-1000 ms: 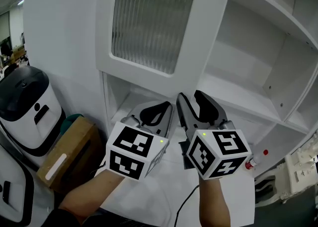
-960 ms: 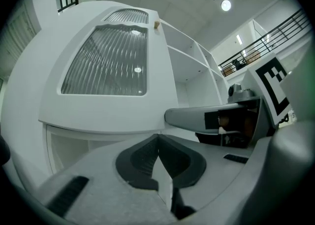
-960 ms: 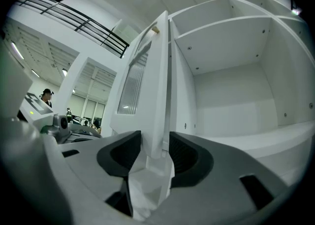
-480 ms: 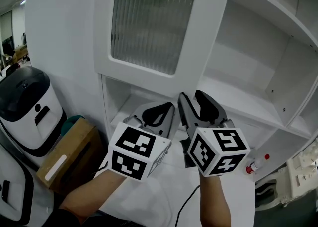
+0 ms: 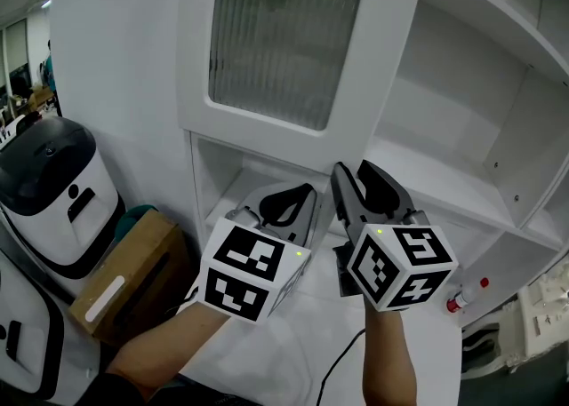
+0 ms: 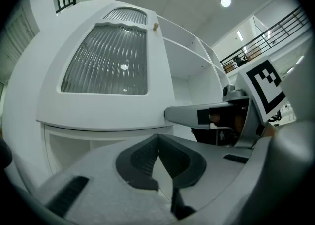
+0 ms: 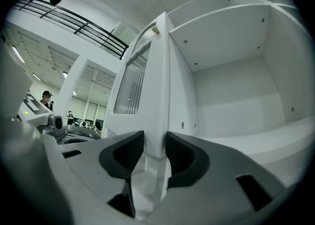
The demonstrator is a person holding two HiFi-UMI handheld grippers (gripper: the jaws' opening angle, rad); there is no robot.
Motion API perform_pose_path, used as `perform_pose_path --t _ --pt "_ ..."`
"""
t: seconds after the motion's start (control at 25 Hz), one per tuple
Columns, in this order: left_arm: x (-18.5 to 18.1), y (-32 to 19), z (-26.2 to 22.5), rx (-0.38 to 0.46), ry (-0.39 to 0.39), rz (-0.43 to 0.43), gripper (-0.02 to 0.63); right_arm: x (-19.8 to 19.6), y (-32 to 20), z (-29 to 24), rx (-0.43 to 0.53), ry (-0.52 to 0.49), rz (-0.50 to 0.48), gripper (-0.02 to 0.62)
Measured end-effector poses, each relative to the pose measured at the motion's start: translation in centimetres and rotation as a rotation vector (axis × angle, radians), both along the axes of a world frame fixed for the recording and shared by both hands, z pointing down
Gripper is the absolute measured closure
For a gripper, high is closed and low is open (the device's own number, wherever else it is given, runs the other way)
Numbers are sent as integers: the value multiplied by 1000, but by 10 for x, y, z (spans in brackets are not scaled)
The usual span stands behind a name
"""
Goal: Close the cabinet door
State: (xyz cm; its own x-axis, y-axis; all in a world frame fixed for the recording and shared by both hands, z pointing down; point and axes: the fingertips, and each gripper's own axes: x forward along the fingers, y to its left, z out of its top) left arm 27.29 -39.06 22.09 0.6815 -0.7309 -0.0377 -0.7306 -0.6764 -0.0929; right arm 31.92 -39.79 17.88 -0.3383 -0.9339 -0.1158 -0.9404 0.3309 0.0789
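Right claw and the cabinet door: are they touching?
Touching. In the right gripper view the right claw, whose jaws have just been closing, grips the edge of the cabinet door, with a pad pressed on each side.

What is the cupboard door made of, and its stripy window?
The door looks like painted wood or board: smooth, slightly shiny white. Its window seems ribbed glass, maybe plastic: fine vertical ridges, hazy grey.
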Motion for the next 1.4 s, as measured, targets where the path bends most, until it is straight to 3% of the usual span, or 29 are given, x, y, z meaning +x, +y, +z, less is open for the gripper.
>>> perform_pose_path --t 0.32,0.8,1.4 --pt "-14 10 0 -1 13 13 595 -4 4 2 -8 5 43 448" --pt "-54 21 -1 -10 36 64 595 -11 20 2 2 25 236 449" --pt "-102 45 1 -26 44 146 595 -97 59 20 -29 27 241 494"
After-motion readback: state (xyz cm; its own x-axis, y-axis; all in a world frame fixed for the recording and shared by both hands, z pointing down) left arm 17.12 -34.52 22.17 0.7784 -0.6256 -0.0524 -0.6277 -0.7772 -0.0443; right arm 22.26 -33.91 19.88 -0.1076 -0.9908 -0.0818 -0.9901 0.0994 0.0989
